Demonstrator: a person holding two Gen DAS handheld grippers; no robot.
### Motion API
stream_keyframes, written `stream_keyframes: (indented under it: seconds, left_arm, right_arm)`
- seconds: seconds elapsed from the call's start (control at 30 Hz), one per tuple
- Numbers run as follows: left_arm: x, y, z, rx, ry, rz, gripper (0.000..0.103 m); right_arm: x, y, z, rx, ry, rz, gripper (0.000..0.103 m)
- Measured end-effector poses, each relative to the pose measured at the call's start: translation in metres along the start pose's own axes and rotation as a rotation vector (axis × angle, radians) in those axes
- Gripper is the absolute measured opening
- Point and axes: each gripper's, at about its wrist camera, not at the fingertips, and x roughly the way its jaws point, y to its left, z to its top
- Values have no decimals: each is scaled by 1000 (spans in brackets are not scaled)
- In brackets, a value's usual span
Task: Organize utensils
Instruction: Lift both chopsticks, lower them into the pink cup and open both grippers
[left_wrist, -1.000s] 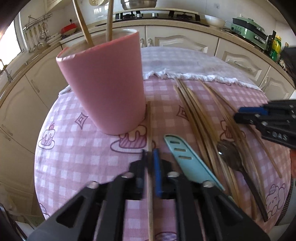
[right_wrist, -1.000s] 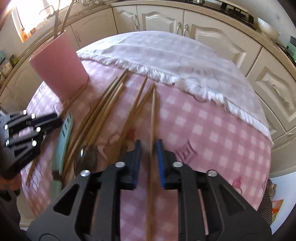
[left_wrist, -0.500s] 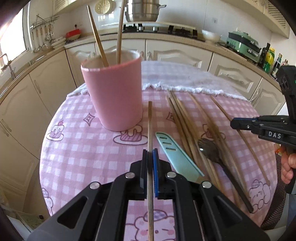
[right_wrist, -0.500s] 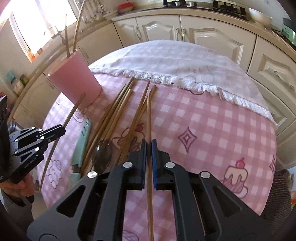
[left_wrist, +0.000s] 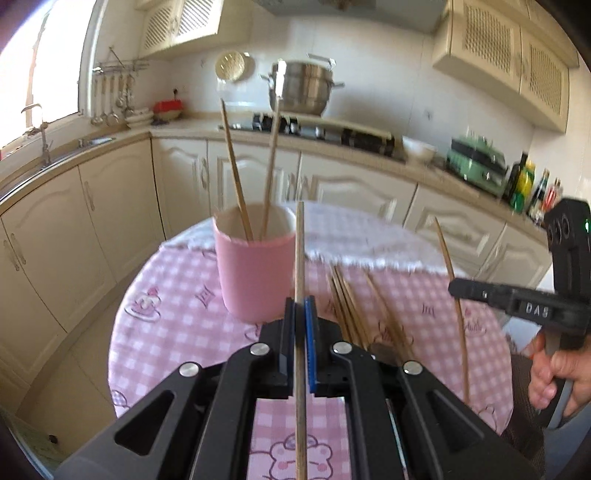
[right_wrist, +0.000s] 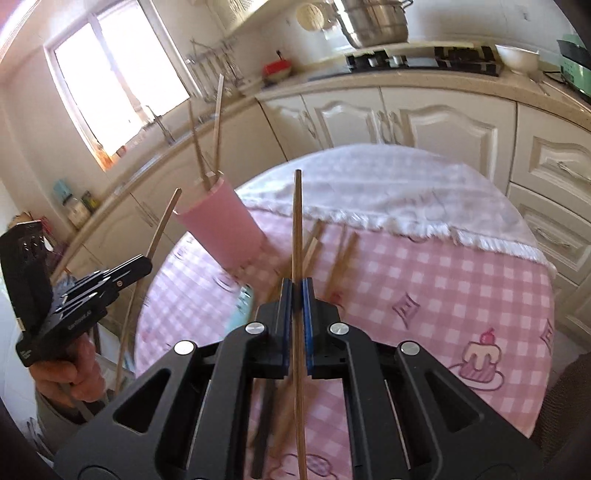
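You are carrying one chopstick in each hand toward the pink cup (left_wrist: 255, 273), which is standing on the checked tablecloth (left_wrist: 177, 314) at about eleven o'clock from the left gripper (left_wrist: 300, 314). That gripper is clamped on the left chopstick (left_wrist: 300, 251); the right gripper (right_wrist: 296, 295) is pinching the right chopstick (right_wrist: 296, 221). Each stick's long axis is running along its fingers, tip toward twelve o'clock. Tilt each tip downward over the rim, clear of the two sticks already standing inside.

Left hand-held gripper (left_wrist: 300, 314), lower centre: clamped on one wooden chopstick (left_wrist: 300, 254). Pink cylindrical cup (left_wrist: 255, 266), centre, two chopsticks inside, on pink checked table (left_wrist: 177, 314). Right hand-held gripper (left_wrist: 458, 286), right edge.
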Motion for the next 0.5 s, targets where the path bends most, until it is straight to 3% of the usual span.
stream_keyframes:
  seconds: [0.5]
  left_arm:
    - [-25,21,43,-43,-224,1,5]
  right_arm:
    - [-6,37,37,-68,-108,89,6]
